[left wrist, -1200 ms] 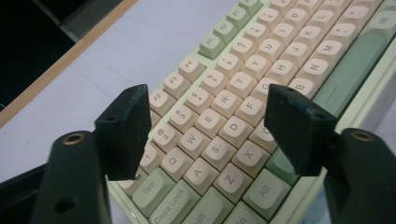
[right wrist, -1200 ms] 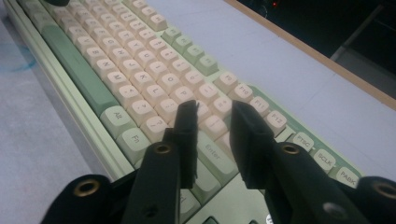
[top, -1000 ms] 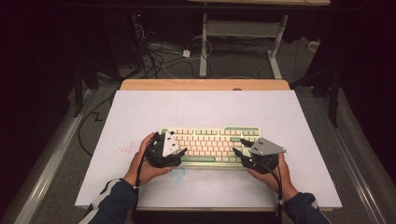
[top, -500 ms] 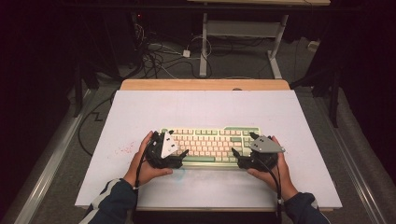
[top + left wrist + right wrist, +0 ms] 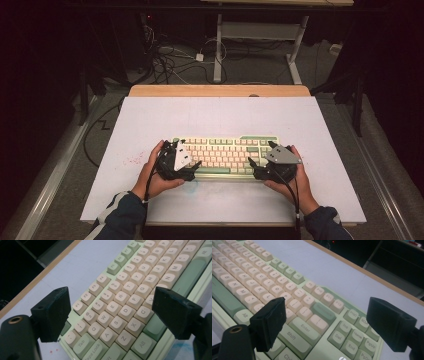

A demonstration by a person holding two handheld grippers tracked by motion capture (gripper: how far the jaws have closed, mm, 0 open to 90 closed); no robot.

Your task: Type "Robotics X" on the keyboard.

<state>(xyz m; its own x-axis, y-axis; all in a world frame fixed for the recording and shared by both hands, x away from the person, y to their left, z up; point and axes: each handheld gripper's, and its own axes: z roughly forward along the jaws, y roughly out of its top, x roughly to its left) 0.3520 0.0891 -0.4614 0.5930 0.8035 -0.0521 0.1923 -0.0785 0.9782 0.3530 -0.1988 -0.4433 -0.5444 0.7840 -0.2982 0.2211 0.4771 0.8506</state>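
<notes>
Claws wide open over keyboard

Bare surface beyond the keyboard up to the wooden edge strip: free passage. Open strips left and right of keyboard. Near strip partly taken by left gripper at one keyboard end, right gripper at the other. Room between both for passing above the keys.
</notes>
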